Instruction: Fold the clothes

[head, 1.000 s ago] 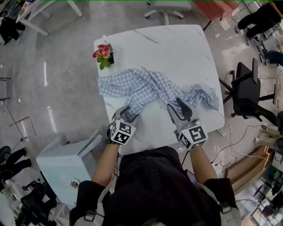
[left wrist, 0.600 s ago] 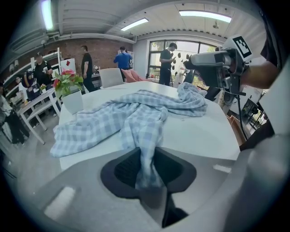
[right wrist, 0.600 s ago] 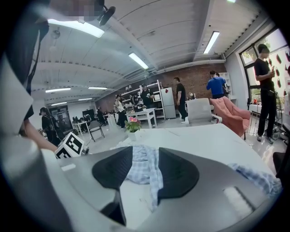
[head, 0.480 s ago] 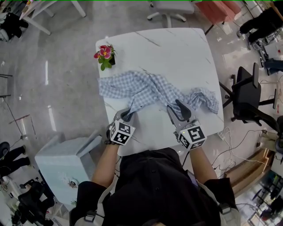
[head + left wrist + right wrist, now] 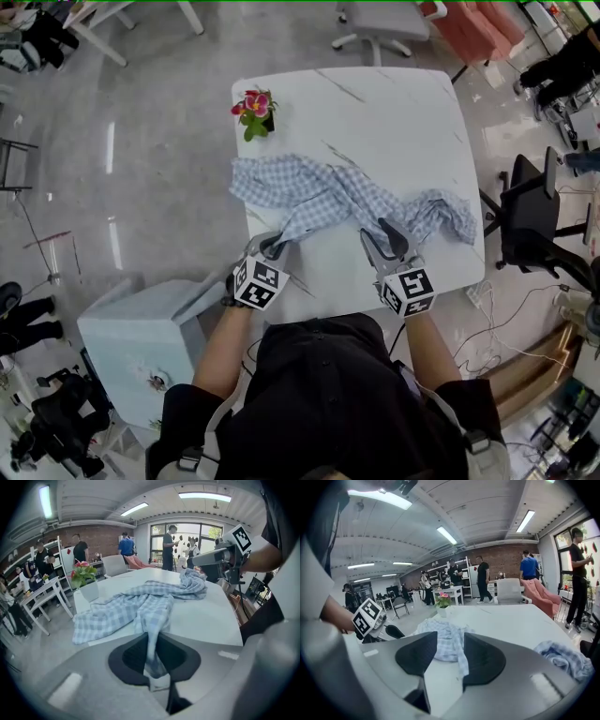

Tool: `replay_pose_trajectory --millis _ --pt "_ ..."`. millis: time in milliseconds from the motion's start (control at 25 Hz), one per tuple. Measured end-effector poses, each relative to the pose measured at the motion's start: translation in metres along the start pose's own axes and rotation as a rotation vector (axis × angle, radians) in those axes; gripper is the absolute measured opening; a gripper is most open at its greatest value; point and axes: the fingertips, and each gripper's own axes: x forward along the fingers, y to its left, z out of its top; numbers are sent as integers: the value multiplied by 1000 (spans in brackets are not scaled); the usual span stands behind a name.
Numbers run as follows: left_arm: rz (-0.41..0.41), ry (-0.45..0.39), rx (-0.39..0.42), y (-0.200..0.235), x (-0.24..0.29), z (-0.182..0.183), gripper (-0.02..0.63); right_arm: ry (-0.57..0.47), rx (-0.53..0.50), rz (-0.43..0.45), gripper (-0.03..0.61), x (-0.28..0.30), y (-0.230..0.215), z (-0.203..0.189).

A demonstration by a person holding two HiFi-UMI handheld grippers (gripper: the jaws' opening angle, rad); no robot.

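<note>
A blue-and-white checked garment (image 5: 323, 192) lies crumpled and loosely twisted across the middle of a white marble-patterned table (image 5: 394, 117). In the head view it stretches from the table's left edge to its right edge. One flatter part spreads out at the left and a bunched end sits at the right. The left tongs (image 5: 269, 247), at the lower left of the table, are clamped on a narrow fold of the garment's near edge. Their jaws have just been closing, and the left gripper view shows the checked fabric pinched between the dark pads, running from there up onto the table. The right tongs (image 5: 384, 234) are at the table's near edge, lower right of centre, just beside the middle stretch of the garment. Their jaws stand apart, and the right gripper view shows the fabric beyond the gap with neither pad pressing on it. A potted flower (image 5: 255, 103) with pink and red blooms stands at the table's upper left corner, apart from the cloth. A black office chair (image 5: 525, 211) stands off the table's right side, and a pale box-like stool (image 5: 131, 342) stands on the floor at lower left. People (image 5: 169, 545) stand by the windows in the background of the left gripper view.
</note>
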Motion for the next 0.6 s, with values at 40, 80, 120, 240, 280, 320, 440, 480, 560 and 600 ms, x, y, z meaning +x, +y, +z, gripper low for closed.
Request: replay_pose_trajectory --millis 40,80,120,240,280,320,440,480,560,600 --pt "-3 -1 6 1 -5 -2 49 11 -6 -1 181 1 4 -2" --pt "-4 -1 13 2 -10 -4 49 21 -10 -2 181 3 8 -5" --pt "-4 -1 17 4 -14 -7 49 31 -14 -1 181 6 12 -7" --pt "1 -2 20 10 -23 -13 46 55 -46 13 181 15 24 -10" --pt "2 -2 20 12 -26 -15 46 62 -63 19 181 19 28 -10" --pt "4 -1 20 14 -28 -17 44 72 -81 26 181 24 31 -11" --pt "9 1 16 20 -37 -22 43 125 -142 41 179 40 37 -17" --pt "11 0 14 21 -40 -23 43 152 -167 47 178 45 38 -21" --pt "16 3 16 24 -44 -25 41 212 -221 60 175 55 40 -32" --pt "19 5 17 26 -46 -26 41 237 -248 67 175 60 41 -38"
